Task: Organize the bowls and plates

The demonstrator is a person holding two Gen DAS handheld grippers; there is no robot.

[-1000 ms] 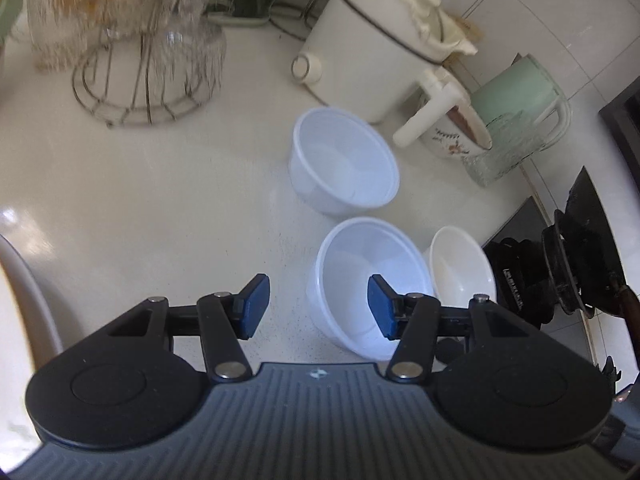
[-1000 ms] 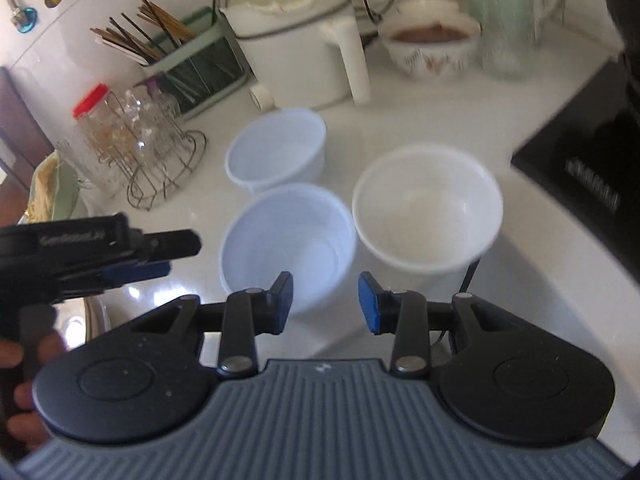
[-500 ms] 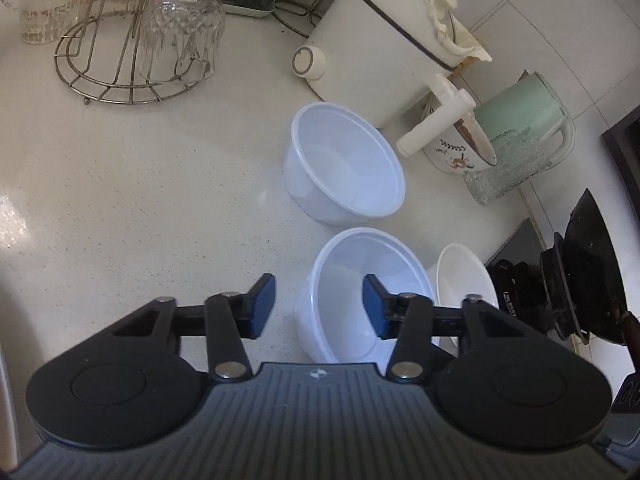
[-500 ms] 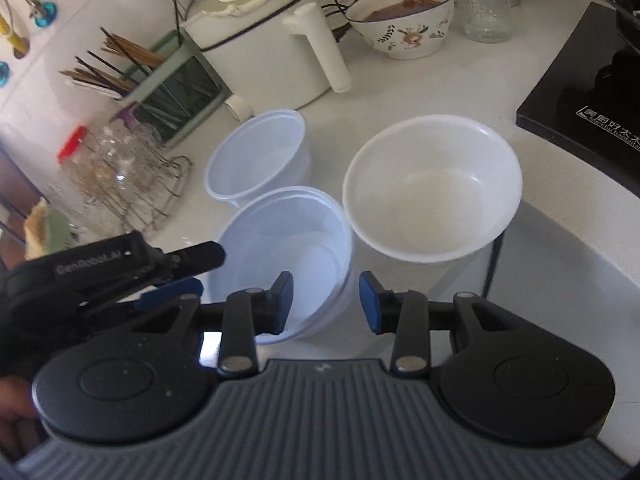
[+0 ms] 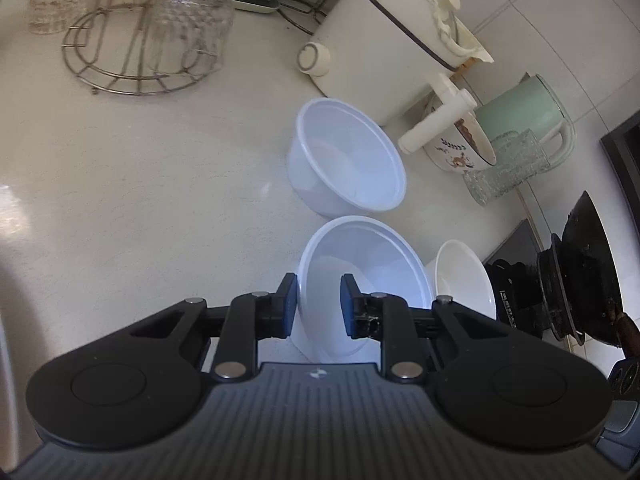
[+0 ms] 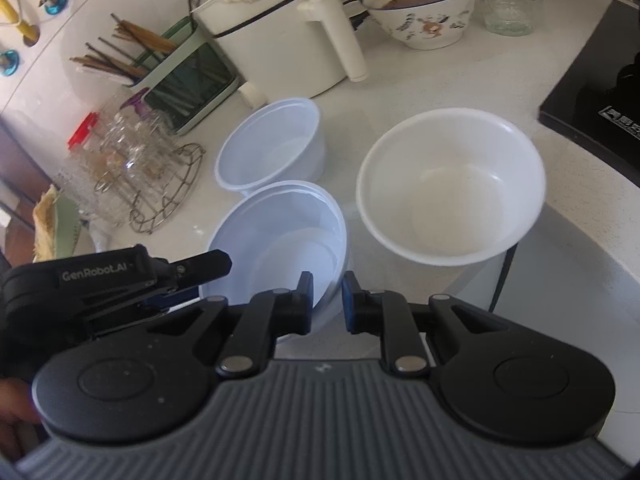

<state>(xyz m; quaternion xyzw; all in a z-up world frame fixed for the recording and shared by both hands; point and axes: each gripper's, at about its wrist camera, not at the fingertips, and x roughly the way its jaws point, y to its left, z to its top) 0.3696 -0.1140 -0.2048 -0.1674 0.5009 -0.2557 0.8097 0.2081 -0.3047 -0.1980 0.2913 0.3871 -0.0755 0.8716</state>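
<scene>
Three bowls stand on the pale counter. The near bluish plastic bowl (image 5: 372, 264) (image 6: 276, 240) has both grippers on its rim. My left gripper (image 5: 319, 304) straddles one side, one pad against the outer wall, the other inside with a gap; its jaws are closing. It shows at the left (image 6: 188, 280) in the right wrist view. My right gripper (image 6: 328, 300) is closing on the opposite rim, and the wall fills the space between its pads. A second bluish bowl (image 5: 348, 160) (image 6: 272, 148) sits behind. A white bowl (image 5: 464, 280) (image 6: 452, 192) stands beside them.
A white cooker (image 5: 384, 52) (image 6: 272, 32), a patterned bowl (image 6: 424, 12) with food and a green kettle (image 5: 524, 116) line the back. A wire rack of glasses (image 5: 140, 40) (image 6: 148, 176) stands left, beside a utensil holder (image 6: 188, 80). A black stove (image 6: 600, 92) is right. A hand (image 6: 12, 400) shows at the edge.
Both pairs of jaws have narrowed around the near bowl's rim. The right gripper has sunk a little toward the bowl. The bowls behind and beside have stayed put.
</scene>
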